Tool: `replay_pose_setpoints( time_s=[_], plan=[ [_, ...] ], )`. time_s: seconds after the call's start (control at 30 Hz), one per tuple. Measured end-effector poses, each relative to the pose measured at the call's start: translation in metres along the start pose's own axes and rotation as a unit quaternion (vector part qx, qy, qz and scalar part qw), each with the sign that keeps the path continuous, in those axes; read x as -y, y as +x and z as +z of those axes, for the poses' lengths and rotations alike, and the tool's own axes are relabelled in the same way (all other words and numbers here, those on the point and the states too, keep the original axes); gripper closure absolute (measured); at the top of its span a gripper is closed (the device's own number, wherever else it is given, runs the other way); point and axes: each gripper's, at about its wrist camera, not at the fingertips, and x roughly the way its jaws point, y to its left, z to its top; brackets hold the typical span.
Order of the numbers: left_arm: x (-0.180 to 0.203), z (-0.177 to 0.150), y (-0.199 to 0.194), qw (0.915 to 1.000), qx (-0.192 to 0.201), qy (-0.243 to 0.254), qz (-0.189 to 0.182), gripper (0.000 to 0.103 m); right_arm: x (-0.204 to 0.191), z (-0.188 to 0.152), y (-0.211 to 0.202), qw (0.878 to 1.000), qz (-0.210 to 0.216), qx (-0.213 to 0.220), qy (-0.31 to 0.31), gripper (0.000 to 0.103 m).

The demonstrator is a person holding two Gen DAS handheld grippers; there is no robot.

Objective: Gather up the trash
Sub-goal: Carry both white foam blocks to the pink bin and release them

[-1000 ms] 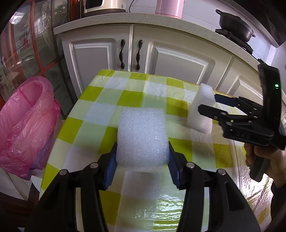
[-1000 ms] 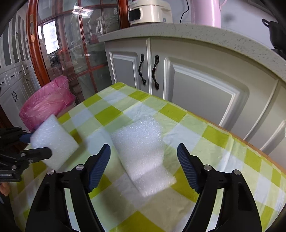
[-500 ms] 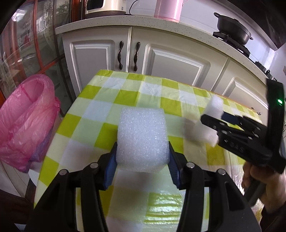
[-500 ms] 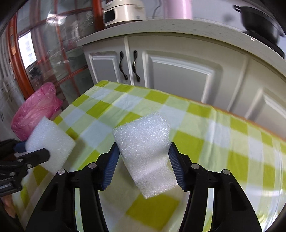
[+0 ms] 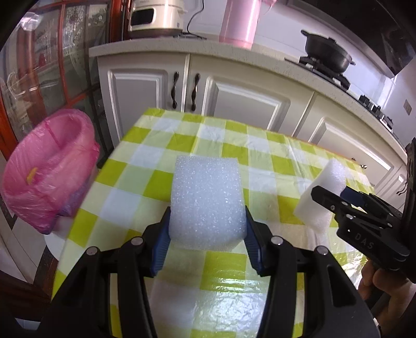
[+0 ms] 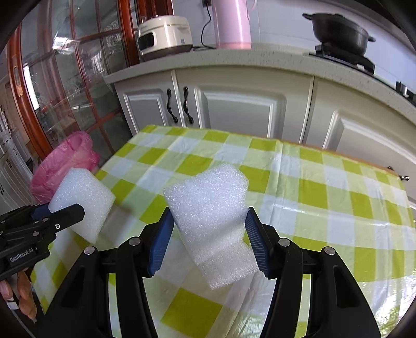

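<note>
My left gripper [image 5: 206,234] is shut on a white foam block [image 5: 208,200], held above the green-and-white checked table [image 5: 262,145]. My right gripper [image 6: 208,234] is shut on a second, stepped white foam piece [image 6: 213,215], tilted and clear of the table [image 6: 325,195]. Each gripper shows in the other's view: the right gripper [image 5: 335,197] with its foam piece [image 5: 319,202] at the right, the left gripper [image 6: 59,218] with its foam block [image 6: 83,202] at the left. A bin lined with a pink bag [image 5: 49,169] stands off the table's left edge, also the pink bag [image 6: 65,161].
White cabinets [image 5: 234,104] run behind the table. On the counter are a rice cooker [image 6: 163,33], a pink flask [image 6: 231,23] and a black pot [image 6: 338,28] on the stove. A glass-fronted wooden cabinet [image 6: 65,78] stands at the left. A hand [image 5: 384,286] holds the right gripper.
The right gripper, open around the foam piece on the table a second ago, has shut on it and lifted it. Both grippers have risen and shifted with their foam.
</note>
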Motion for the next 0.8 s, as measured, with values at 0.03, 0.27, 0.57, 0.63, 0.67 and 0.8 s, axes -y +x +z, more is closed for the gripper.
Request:
replay_pose_setpoints(
  time_s=[0.03, 0.27, 0.57, 0.63, 0.67, 0.8],
  plan=[
    [-0.002, 0.001, -0.008, 1.0000, 0.006, -0.002, 0.001, 0.054, -0.002, 0.002, -0.007, 1.000, -0.001, 0.005, -0.001, 0.049],
    [-0.028, 0.012, -0.053, 0.9993, 0.033, -0.014, 0.013, 0.054, -0.019, 0.015, -0.035, 1.000, -0.001, 0.022, -0.008, 0.049],
    [-0.079, 0.023, -0.096, 0.9965, 0.065, -0.040, 0.032, 0.054, -0.047, 0.031, -0.051, 0.999, 0.008, 0.032, -0.018, 0.049],
    [-0.092, 0.025, -0.101, 0.9959, 0.070, -0.044, 0.037, 0.054, -0.057, 0.035, -0.053, 0.999, 0.012, 0.035, -0.024, 0.049],
    [-0.098, 0.026, -0.105, 0.9955, 0.072, -0.047, 0.041, 0.054, -0.062, 0.037, -0.053, 0.999, 0.015, 0.036, -0.027, 0.049],
    [-0.121, 0.029, -0.114, 0.9941, 0.080, -0.055, 0.049, 0.054, -0.080, 0.042, -0.050, 0.999, 0.023, 0.035, -0.035, 0.049]
  ],
)
